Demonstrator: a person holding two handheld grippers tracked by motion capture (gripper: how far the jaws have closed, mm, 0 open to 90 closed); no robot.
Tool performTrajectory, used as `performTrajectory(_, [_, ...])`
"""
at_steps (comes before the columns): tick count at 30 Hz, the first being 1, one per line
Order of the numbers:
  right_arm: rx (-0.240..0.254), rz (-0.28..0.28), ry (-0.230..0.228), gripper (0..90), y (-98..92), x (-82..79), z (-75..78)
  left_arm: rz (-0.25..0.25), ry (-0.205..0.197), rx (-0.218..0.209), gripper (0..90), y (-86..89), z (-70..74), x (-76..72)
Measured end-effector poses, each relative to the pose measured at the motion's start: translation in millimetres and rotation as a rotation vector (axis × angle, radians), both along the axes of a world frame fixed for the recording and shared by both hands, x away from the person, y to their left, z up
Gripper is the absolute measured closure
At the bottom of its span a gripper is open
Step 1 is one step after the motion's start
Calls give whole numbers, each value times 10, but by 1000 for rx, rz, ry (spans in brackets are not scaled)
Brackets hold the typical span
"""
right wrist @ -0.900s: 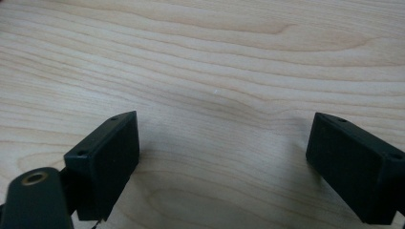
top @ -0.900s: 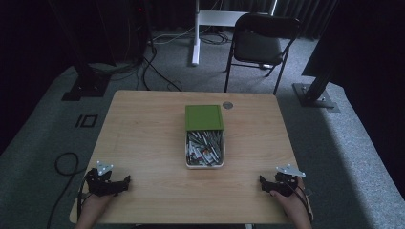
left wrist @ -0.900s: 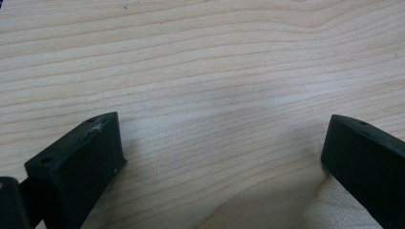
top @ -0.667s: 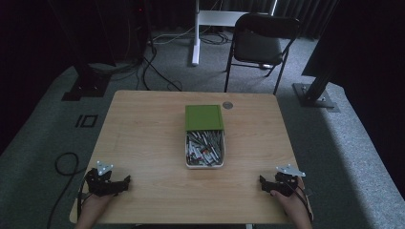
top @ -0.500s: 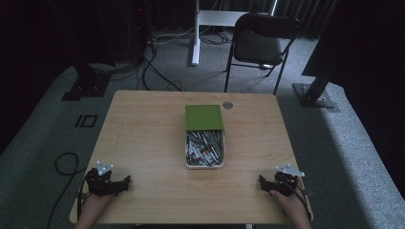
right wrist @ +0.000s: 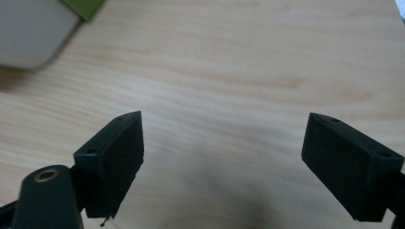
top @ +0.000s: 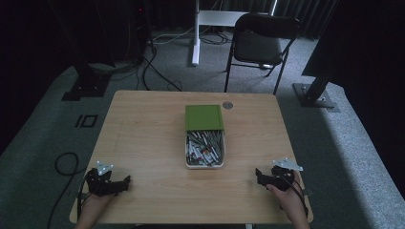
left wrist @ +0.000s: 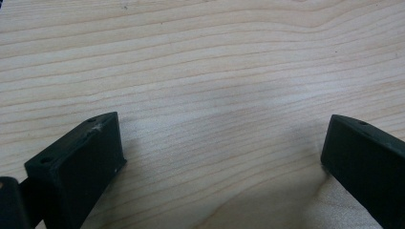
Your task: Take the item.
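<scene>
Reaching carelessly, the wide-open, empty left gripper [top: 125,181] and right gripper [top: 258,174] could tip the white rectangular pen-filled tray [top: 204,164].

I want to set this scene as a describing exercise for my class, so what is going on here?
A person sits at a wooden table with tongs in each hand. The left tongs and the right tongs rest near the front corners, both with jaws open and nothing between them. In the middle lies a white tray full of small pen-like items, its far half covered by a green lid. Neither hand touches the tray.
</scene>
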State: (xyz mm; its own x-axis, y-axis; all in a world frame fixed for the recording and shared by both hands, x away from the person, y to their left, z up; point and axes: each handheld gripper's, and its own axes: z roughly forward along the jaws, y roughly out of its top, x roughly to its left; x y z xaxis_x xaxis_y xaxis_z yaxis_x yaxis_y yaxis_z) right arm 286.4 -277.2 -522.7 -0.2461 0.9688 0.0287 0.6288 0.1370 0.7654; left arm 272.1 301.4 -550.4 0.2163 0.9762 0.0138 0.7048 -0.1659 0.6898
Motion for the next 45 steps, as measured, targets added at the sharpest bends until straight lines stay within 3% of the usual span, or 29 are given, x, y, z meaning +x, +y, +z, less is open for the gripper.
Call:
performTrajectory(8, [-19,57,-62,146,187,69,254,0,0,0,13,0,0,0])
performTrajectory(18, [-25,146,-107,147,435,93,497,0,1,0,13,0,0,0])
performTrajectory(34, [-20,271,-147,169,802,128,695,1,-1,-1,13,-1,0,0])
performTrajectory(45, [-37,367,-166,216,1117,131,719,1,-1,-1,13,-1,0,0])
